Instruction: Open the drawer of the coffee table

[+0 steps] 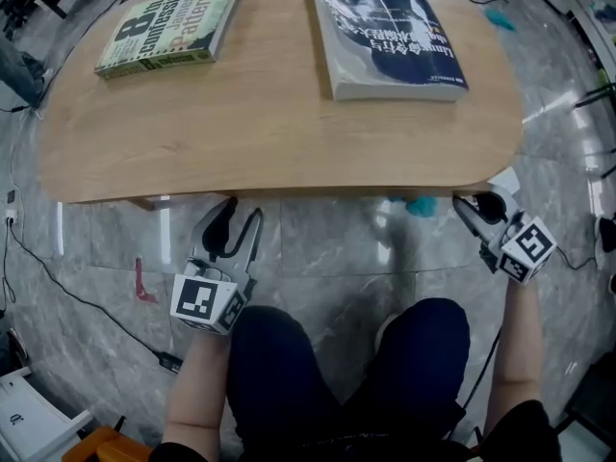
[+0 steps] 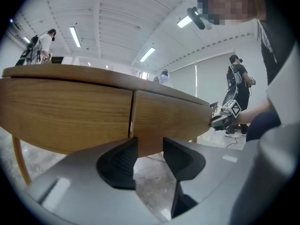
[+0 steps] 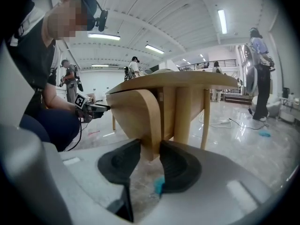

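Under the near rim of the pale oval wooden coffee table (image 1: pixel 269 123), the curved wooden drawer front (image 2: pixel 171 121) sits shut, flush with the panel beside it, so its contents are hidden. The right gripper (image 3: pixel 150 146) pinches that front's rounded end. The left gripper (image 2: pixel 150 149) has its jaws spread just before the lower edge, holding nothing. On top lie a green-and-white book (image 1: pixel 168 27) and a dark blue book (image 1: pixel 385 27).

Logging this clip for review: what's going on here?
A person works two handheld grippers at a wooden coffee table carrying two books. The right gripper is closed on the end of the drawer front; the left gripper sits open at that front's lower edge. The drawer looks shut, not yet pulled.
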A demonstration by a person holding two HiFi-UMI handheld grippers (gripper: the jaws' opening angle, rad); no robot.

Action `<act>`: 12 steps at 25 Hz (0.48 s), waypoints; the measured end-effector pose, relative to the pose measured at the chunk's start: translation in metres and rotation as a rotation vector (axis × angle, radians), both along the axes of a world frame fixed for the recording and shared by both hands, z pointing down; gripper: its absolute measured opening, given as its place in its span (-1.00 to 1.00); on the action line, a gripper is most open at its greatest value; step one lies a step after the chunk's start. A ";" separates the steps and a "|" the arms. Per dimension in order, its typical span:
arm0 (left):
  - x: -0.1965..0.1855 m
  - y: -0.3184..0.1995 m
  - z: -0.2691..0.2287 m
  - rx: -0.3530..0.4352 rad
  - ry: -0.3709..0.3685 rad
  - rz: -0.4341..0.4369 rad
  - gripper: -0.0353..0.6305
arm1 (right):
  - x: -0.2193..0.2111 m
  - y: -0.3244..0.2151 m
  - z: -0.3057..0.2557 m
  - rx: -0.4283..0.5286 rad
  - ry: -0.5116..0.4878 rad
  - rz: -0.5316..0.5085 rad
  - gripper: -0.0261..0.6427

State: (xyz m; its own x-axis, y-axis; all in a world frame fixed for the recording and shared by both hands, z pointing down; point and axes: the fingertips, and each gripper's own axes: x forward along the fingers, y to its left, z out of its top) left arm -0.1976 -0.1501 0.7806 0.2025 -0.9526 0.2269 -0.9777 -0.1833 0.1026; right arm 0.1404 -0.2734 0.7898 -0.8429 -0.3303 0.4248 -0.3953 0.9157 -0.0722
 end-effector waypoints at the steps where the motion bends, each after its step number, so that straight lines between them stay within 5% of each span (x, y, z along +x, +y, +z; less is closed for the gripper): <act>1: 0.001 0.001 -0.003 0.008 0.007 0.004 -0.35 | 0.001 0.002 0.000 -0.001 0.006 -0.005 -0.52; 8: -0.018 0.007 -0.010 0.000 0.017 -0.062 -0.14 | 0.004 0.007 -0.002 -0.017 -0.006 0.016 -0.52; 12: -0.014 0.005 -0.015 0.044 0.020 -0.019 -0.14 | 0.004 0.014 -0.004 -0.029 -0.005 -0.005 -0.53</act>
State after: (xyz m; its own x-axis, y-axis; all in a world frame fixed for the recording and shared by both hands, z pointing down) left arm -0.2119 -0.1446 0.7661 0.1887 -0.9652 0.1813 -0.9788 -0.1699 0.1140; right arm 0.1442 -0.2591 0.7854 -0.8465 -0.3137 0.4301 -0.3902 0.9152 -0.1004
